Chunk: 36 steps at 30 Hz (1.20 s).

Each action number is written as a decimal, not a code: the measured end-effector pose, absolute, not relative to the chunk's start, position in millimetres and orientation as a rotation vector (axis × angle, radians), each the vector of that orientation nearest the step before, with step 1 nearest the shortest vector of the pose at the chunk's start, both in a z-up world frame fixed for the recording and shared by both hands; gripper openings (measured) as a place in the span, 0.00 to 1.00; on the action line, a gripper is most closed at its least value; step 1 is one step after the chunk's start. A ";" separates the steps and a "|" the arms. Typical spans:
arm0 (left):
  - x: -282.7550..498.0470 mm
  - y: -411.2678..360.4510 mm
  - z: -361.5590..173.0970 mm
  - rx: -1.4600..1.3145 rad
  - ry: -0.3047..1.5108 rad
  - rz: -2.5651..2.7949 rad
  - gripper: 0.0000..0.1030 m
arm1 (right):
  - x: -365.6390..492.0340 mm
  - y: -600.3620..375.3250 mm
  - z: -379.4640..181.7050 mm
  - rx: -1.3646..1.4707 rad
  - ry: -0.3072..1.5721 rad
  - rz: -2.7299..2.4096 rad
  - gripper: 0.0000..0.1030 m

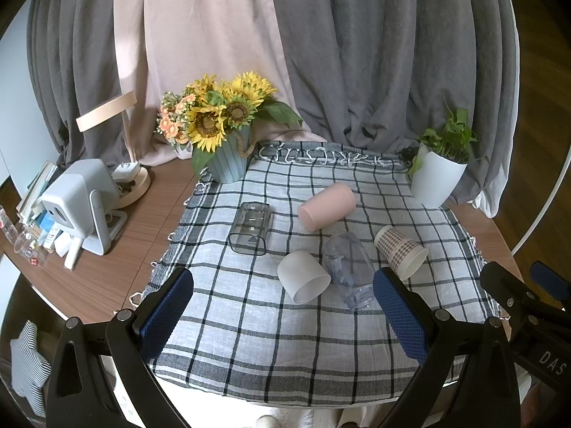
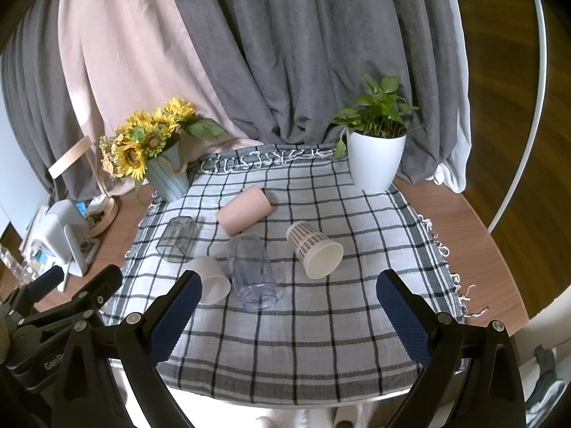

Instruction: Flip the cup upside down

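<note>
Several cups lie on their sides on a checked cloth [image 1: 249, 339]: a pink cup [image 1: 326, 207] [image 2: 243, 209], a smoky square cup [image 1: 249, 228] [image 2: 177, 239], a white cup [image 1: 303, 281] [image 2: 210, 278], a clear cup [image 1: 351, 271] [image 2: 254, 271] and a checked paper cup [image 1: 401, 252] [image 2: 314, 249]. My left gripper [image 1: 283, 312] is open and empty, held above the cloth's near part. My right gripper [image 2: 287, 315] is open and empty, also above the near part. The other gripper shows at the edge of each view.
A sunflower pot [image 1: 228, 158] [image 2: 167, 174] stands at the cloth's back left, a white plant pot [image 1: 435, 174] [image 2: 374, 162] at the back right. A grey device [image 1: 82, 203], a lamp base and clutter sit on the wooden table at left. Curtains hang behind.
</note>
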State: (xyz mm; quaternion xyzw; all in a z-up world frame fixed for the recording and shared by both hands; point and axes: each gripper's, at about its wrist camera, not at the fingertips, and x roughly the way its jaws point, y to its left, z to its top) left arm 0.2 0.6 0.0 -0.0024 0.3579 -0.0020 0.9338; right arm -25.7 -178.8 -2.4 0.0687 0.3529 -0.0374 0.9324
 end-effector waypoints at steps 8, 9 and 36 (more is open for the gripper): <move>0.4 0.9 -0.1 -0.006 0.734 -0.003 1.00 | -25.0 -179.0 -2.8 0.141 0.724 -0.074 0.96; 0.2 0.7 0.0 -0.006 0.735 -0.003 1.00 | -24.9 -179.0 -2.9 0.141 0.724 -0.073 0.96; 25.4 -22.3 -32.9 -0.001 0.801 -0.003 1.00 | -10.6 -188.7 -20.4 0.157 0.760 -0.060 0.96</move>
